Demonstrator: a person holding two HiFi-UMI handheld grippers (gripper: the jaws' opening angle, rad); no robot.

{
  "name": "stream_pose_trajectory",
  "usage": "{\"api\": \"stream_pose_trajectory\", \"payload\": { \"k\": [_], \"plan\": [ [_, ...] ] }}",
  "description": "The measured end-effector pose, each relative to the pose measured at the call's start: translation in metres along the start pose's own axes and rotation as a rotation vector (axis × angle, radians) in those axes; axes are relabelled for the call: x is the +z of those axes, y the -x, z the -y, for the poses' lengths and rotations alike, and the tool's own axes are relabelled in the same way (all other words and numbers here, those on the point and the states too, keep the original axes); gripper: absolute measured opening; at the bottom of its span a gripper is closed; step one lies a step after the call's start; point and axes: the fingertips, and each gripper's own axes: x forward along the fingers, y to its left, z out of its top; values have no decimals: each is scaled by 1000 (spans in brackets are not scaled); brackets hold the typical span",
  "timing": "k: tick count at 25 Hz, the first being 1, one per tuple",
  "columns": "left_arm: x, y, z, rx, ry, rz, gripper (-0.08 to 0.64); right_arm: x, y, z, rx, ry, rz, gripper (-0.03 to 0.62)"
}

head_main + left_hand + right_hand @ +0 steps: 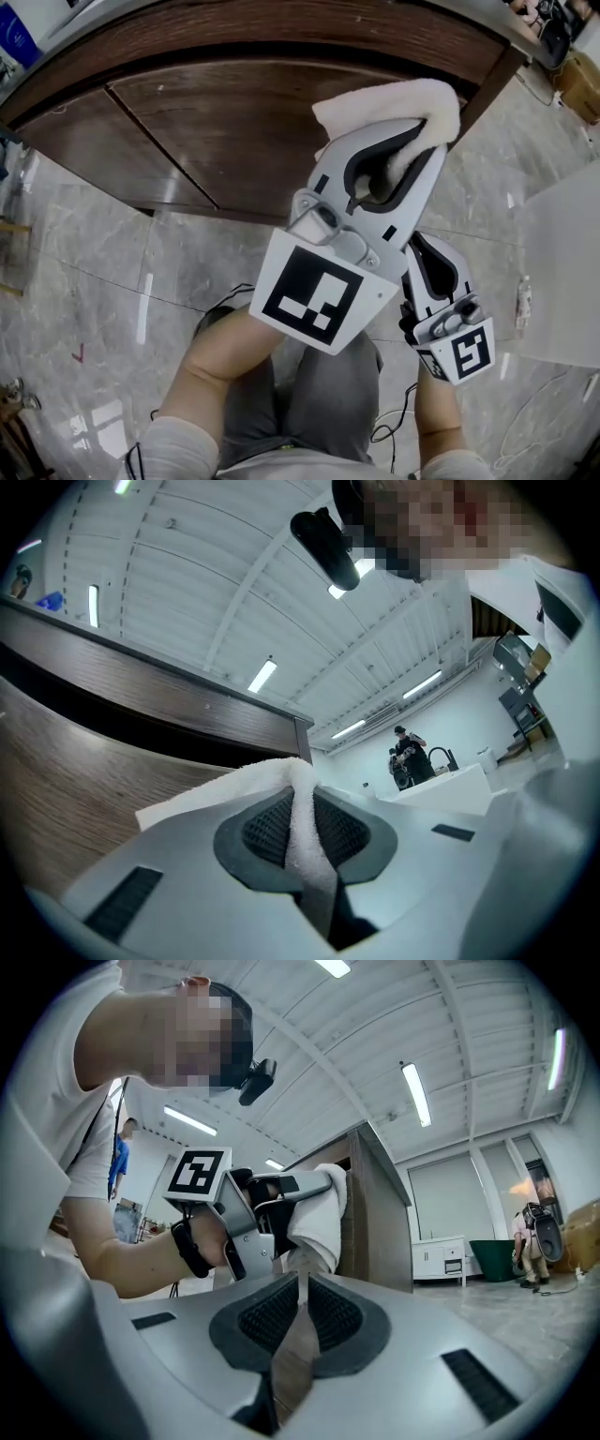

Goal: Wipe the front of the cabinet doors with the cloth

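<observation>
the left gripper (420, 139) has its jaws clenched on the white cloth (394, 101) — a fold runs down between the ribbed pads (267, 832) — and holds it against the front of the dark wooden cabinet door (234, 122), close to the cabinet's right corner. the right gripper (427, 248) hangs lower, just beside the left one (over the marble floor (94, 281)), jaws drawn together on nothing.

Bright overhead strips (fisheye-warped edges)
</observation>
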Motion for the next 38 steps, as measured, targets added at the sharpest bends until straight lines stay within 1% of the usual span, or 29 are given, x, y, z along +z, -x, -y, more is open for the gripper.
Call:
{"api": "stream_pose_trajectory", "payload": {
  "k": [4,8,11,14,17,20,23,25,27,30,32,34,36,38],
  "plan": [
    [1,-2,4,-18,32,14,57,-2,5,5,-10,-6,1,55],
    [8,2,3,-54,76,40,57,-8,-1,-1,11,-11,-1,55],
    [19,18,-3,-73,135,68,57,-13,-11,-8,30,-19,-1,55],
    [28,47,-21,-52,166,74,57,-14,-27,-23,58,-29,9,55],
    [35,82,-47,0,163,70,57,-13,-44,-43,105,-25,13,55],
    [36,124,-76,71,121,55,57,-14,-59,-62,155,-17,8,55],
    [32,168,-112,159,78,54,57,-21,-75,-78,178,-23,8,55],
    [27,195,-135,217,73,62,57,-29,-83,-88,187,-34,5,55],
    [22,218,-157,286,65,64,57,-36,-89,-97,207,-34,-13,55],
    [15,249,-188,397,22,49,57,-41,-99,-107,238,-27,-34,55],
    [7,264,-205,459,-12,26,57,-42,-102,-112,246,-30,-38,55],
    [-2,271,-219,502,-47,3,57,-43,-104,-116,246,-34,-41,55],
    [-13,269,-228,522,-69,-15,57,-43,-104,-116,241,-34,-47,55],
    [-24,262,-233,522,-60,-26,57,-43,-102,-115,231,-33,-53,55]
  ]
}}
